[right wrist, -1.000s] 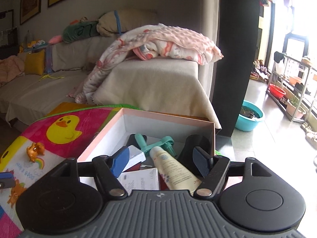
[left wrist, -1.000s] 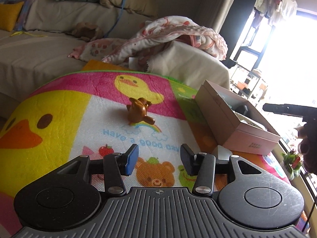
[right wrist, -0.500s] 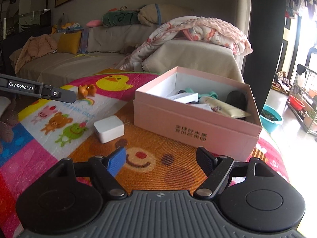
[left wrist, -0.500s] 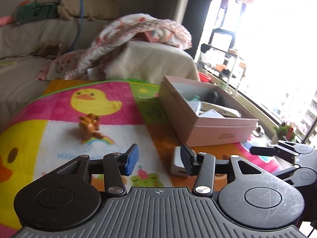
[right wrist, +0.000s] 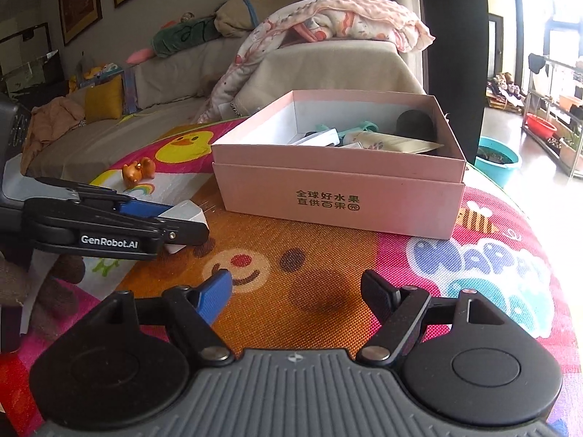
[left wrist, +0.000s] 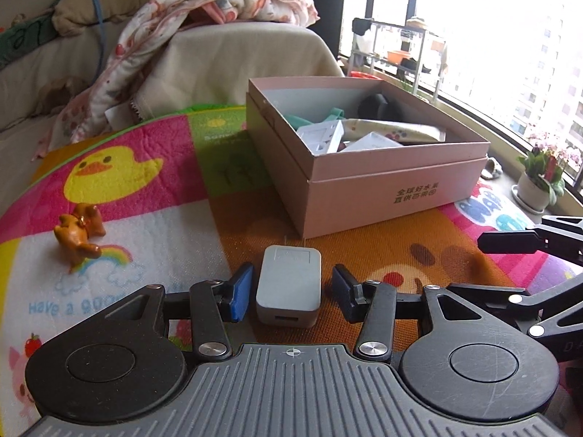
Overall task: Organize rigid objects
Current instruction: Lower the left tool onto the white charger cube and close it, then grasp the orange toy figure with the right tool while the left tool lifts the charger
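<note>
White rounded charger [left wrist: 288, 293] flat on the play mat [left wrist: 382, 251], between the spread, non-touching fingers of the left hand-held gripper [left wrist: 290, 294]; pink box [left wrist: 368, 182] at 1 o'clock; right hand-held gripper [right wrist: 296, 295] wide open, empty.

My left gripper [left wrist: 289, 293] is low, jaws apart; my right gripper [right wrist: 297, 291] hovers, jaws wide apart

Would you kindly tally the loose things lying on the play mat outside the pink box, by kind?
White charger: 1
Brown toy dog: 1
Total: 2, both on the mat outside the box.
</note>
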A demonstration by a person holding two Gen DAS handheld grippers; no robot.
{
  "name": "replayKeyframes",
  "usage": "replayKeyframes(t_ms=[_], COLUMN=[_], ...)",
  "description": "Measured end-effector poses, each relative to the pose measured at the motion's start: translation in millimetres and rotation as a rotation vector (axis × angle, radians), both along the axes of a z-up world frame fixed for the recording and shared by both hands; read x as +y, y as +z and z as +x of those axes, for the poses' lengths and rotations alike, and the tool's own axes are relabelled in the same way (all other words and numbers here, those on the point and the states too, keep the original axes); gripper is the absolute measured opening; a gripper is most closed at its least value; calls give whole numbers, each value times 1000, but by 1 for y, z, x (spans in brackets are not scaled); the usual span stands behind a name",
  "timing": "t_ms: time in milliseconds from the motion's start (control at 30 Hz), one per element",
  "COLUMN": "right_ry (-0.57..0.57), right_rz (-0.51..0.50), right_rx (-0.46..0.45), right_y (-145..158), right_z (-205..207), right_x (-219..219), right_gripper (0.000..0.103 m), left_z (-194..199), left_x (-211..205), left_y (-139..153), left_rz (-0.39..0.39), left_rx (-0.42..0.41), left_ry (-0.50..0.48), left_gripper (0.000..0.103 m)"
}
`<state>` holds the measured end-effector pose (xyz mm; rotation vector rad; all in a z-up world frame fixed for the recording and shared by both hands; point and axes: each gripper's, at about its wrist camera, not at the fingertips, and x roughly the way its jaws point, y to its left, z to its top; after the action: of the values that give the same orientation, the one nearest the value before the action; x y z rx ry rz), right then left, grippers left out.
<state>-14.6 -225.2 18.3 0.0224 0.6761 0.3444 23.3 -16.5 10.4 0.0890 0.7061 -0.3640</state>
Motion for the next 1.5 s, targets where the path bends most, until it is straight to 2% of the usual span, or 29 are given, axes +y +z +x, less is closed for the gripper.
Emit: replayKeyframes(t_ms=[133, 167, 200, 300, 400, 500, 533, 633, 767, 867, 1067, 1133, 1200, 1300, 1367, 1500], right_ry=[-9, -11, -13, -15, -17, 26, 51, 144, 253, 300, 320, 300, 312, 374, 402, 437], right_rz=[4, 3, 1, -17, -59, -58, -52, -38, -39, -45, -110, -115, -110, -133, -146, -97], right_rx=[5, 8, 12, 26, 30, 31, 26, 11, 6, -3, 4, 33, 79, 88, 62, 33], right_y=[0, 0, 0, -1, 1, 9, 14, 30, 46, 48, 24, 17, 13, 15, 22, 42], right_z=[1, 1, 2, 4, 6, 9, 10, 18, 41, 66, 115, 128, 137, 131, 115, 72], right_x=[-1, -1, 0, 3, 11, 27, 35, 71, 131, 179, 248, 258, 265, 266, 258, 218], right_gripper=[78, 78, 78, 78, 78, 78, 78, 78, 78, 78, 78, 73, 44, 28, 23, 23], left_z=[-1, -2, -5, -20, -36, -51, -58, -76, -95, -100, -101, -101, -102, -101, -100, -98], left_x=[1, 1, 1, 4, 31, 79, 101, 150, 194, 211, 219, 219, 220, 217, 213, 198], left_y=[0, 0, 0, 2, 7, 15, 18, 29, 37, 34, 19, 16, 13, 12, 13, 18], left_rz=[-19, -20, -12, 13, -44, -149, -193, -246, -316, -384, -433, -448, -453, -454, -447, -447], left_rx=[-21, -34, -53, -106, -108, -94, -98, -142, -203, -204, -163, -155, -154, -149, -142, -130], left_ry=[5, -3, -11, -36, -14, 97, 153, 299, 416, 437, 411, 408, 406, 395, 377, 303], left_gripper=[51, 47, 37, 37, 37, 37, 37, 37, 37, 37, 37, 37, 37, 37, 37, 37])
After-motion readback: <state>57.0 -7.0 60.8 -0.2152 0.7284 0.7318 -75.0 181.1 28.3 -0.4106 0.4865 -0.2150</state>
